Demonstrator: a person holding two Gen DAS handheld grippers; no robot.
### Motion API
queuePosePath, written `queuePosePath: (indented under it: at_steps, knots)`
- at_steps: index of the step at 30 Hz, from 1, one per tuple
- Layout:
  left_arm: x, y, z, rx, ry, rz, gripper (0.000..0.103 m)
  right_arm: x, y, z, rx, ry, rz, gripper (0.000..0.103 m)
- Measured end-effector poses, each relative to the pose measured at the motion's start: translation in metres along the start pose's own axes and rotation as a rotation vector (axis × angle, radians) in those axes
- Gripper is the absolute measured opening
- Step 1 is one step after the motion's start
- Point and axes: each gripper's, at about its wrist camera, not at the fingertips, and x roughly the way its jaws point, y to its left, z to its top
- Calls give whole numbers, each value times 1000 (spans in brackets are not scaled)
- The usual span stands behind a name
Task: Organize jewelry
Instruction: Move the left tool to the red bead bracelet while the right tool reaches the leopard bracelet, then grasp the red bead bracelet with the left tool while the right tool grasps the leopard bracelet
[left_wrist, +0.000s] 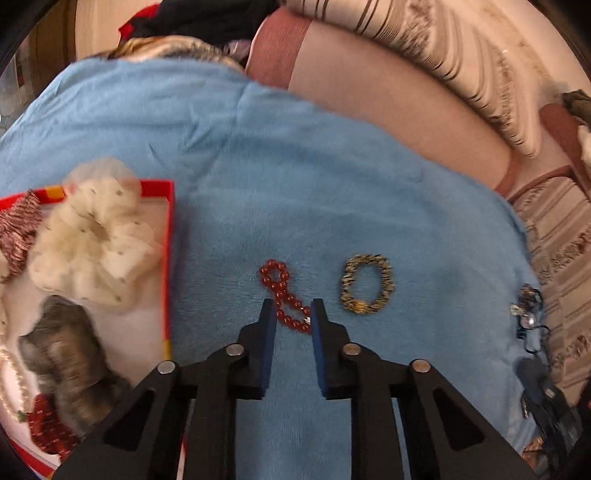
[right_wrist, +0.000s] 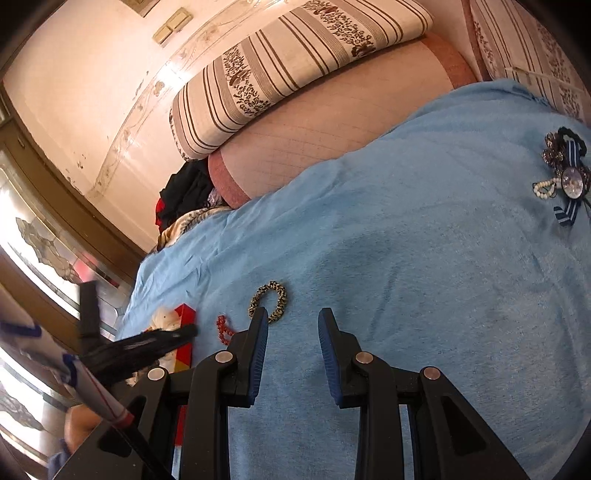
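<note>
A red bead bracelet (left_wrist: 275, 275) lies on the blue blanket (left_wrist: 295, 166). My left gripper (left_wrist: 294, 308) points down at it, and its blue pads are closed against the two strands of the bracelet's near end. A leopard-print hair tie (left_wrist: 367, 283) lies just right of it. In the right wrist view my right gripper (right_wrist: 293, 317) hovers open over the blanket with nothing between its fingers. The hair tie (right_wrist: 271, 299) and the bracelet (right_wrist: 223, 328) lie just beyond its left finger. The left gripper (right_wrist: 159, 339) shows there as a dark blur.
A red-rimmed box (left_wrist: 168, 258) at the left holds a white scrunchie (left_wrist: 92, 240), a grey scrunchie (left_wrist: 66, 347), a pearl string (left_wrist: 14, 384) and red pieces. A bow-and-bead cluster (right_wrist: 565, 177) lies far right on the blanket. Striped cushions (right_wrist: 295, 66) lie behind.
</note>
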Motion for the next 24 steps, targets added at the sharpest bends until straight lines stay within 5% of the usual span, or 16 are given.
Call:
queuePosePath:
  at_steps: [10,19,24]
  knots:
    - [46,-7,-4,15,-2,88,7,2,-4,1,-26,14,12,31]
    - [28,-14,-48,98,4,-23,7,32,-3,5,-15,56,-30,34]
    - [27,-7,-45,91,-6,-61,7,74,9,8,-20,139,-17,34]
